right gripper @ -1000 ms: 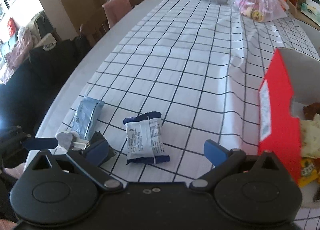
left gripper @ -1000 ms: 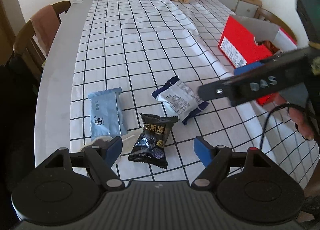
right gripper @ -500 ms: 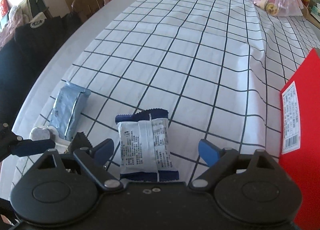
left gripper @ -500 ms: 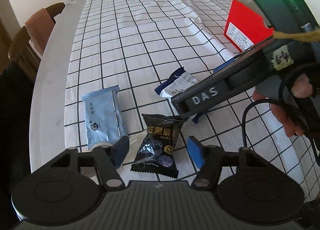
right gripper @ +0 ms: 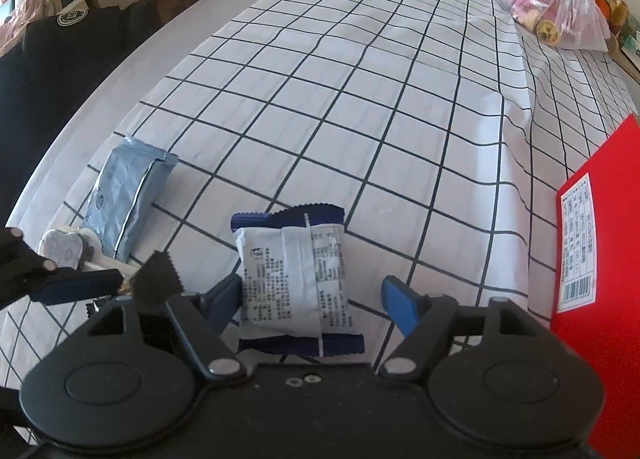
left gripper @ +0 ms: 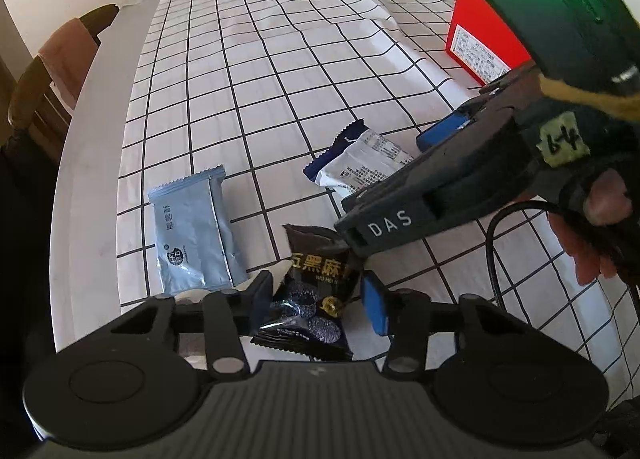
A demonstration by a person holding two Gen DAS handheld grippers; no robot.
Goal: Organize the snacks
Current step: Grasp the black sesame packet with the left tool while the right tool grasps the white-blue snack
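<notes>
Both your tools had just been closing: left tool astride the black packet at bottom centre, right tool astride the white packet; neither gripped yet, both packets on the tabletop.

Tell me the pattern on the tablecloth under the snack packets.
White tablecloth with a thin black grid of squares, clearest in the right wrist view.
</notes>
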